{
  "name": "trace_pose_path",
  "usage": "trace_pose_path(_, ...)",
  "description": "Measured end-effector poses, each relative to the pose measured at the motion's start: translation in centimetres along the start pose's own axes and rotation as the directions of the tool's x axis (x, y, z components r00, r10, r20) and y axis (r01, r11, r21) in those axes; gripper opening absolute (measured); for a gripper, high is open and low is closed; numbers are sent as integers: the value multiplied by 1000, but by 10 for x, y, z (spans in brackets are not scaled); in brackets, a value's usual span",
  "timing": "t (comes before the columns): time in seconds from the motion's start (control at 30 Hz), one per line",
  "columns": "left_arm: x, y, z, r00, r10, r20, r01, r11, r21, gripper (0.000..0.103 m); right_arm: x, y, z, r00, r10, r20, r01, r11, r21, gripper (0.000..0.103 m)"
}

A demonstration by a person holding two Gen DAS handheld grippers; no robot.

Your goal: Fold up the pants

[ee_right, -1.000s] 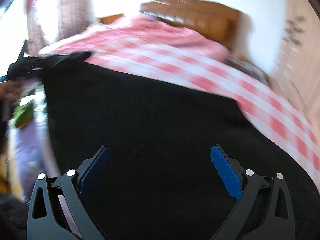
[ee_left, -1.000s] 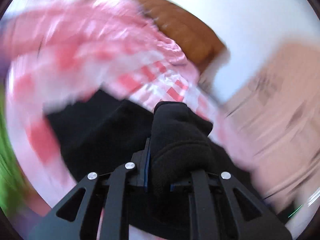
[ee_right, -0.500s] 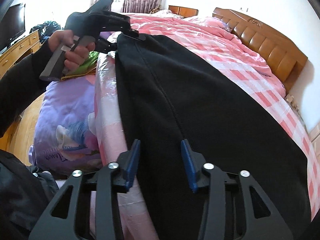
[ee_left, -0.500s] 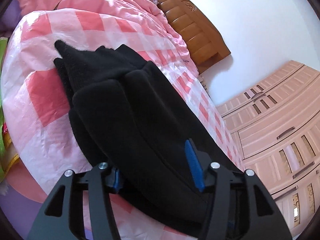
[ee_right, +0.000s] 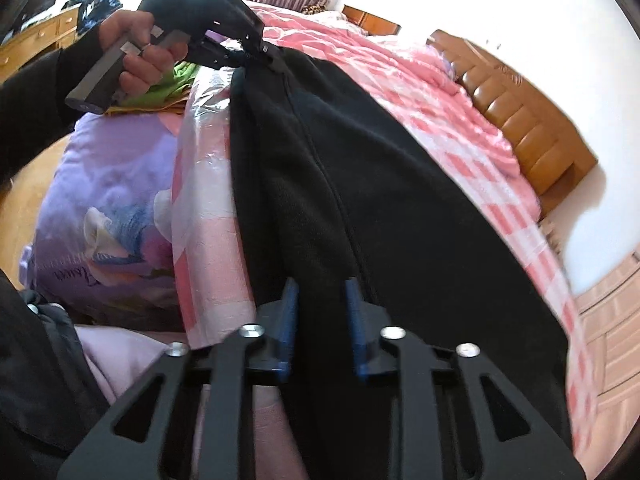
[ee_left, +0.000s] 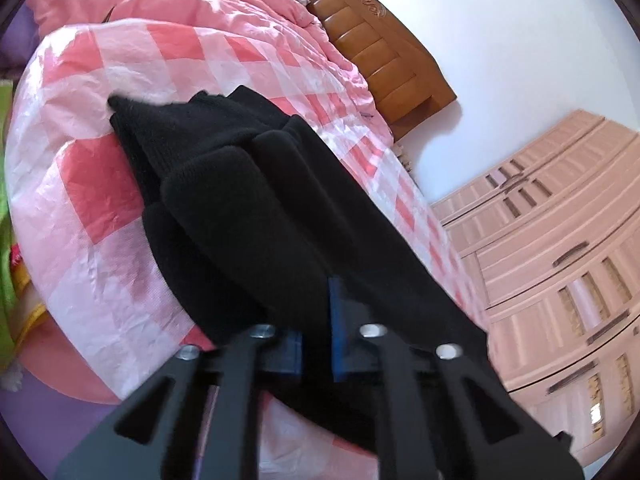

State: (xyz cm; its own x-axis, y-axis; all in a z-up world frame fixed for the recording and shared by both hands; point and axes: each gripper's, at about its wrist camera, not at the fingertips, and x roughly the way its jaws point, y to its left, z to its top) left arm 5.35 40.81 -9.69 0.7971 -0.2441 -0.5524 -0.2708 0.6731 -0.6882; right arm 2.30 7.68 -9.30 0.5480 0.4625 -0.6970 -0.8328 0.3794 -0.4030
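Pants [ee_right: 360, 184], black and of thick fleece, lie along the near edge of the bed [ee_left: 100, 184], already doubled lengthwise so that one leg rests on the other; from the left wrist view the cuffs end in a soft heap on the pink checked cover. Both ends are now taken. The left gripper [ee_left: 316, 340] has just been closing and pinches a bunch of the black cloth between its blue pads. The right gripper [ee_right: 320, 320] has also just been closing, and it nips the fabric at the other end, close to the long seam. In the right wrist view the person's left hand [ee_right: 140, 52] holds its tool at the far end of the garment, so the cloth stretches between the two grips.

I judge the step in hand to be the cross fold, one end brought over to the other. To do it well, both grips should catch all layers, not only the top one. The two ends should rise together and stay a little taut, so the fleece does not sag. The moving end should come down square on the other, edges matching, away from the bed's edge, where the purple bedding [ee_right: 100, 200] hangs.
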Motion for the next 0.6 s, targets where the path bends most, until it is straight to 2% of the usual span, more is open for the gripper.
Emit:
trace_pose_path(0.13, -9, -7, 2, 1000, -7, 24, 6, 1000, 17, 8, -11, -7, 0, 999, -19, 49, 17, 999, 32, 7)
trace_pose_path(0.27, -24, -20, 8, 998, -32, 45, 30, 999, 39, 8, -32, -18, 3, 996, -1, 93, -6, 997, 78, 7)
trace_pose_path(0.4, -25, -18, 5, 999, 32, 19, -32, 999, 32, 8, -37, -12, 3, 995, 40, 89, -46, 997, 67, 7)
trace_pose_path(0.53, -6, -1, -6, 991, 130, -27, -130, 991, 25, 8, -14, 4, -7, 994, 101, 32, -103, 993, 51, 7)
trace_pose_path(0.6, -1, 5, -10, 989, 142, -33, -141, 990, 27, 8, -9, 7, -10, 993, 113, 28, -115, 991, 62, 7)
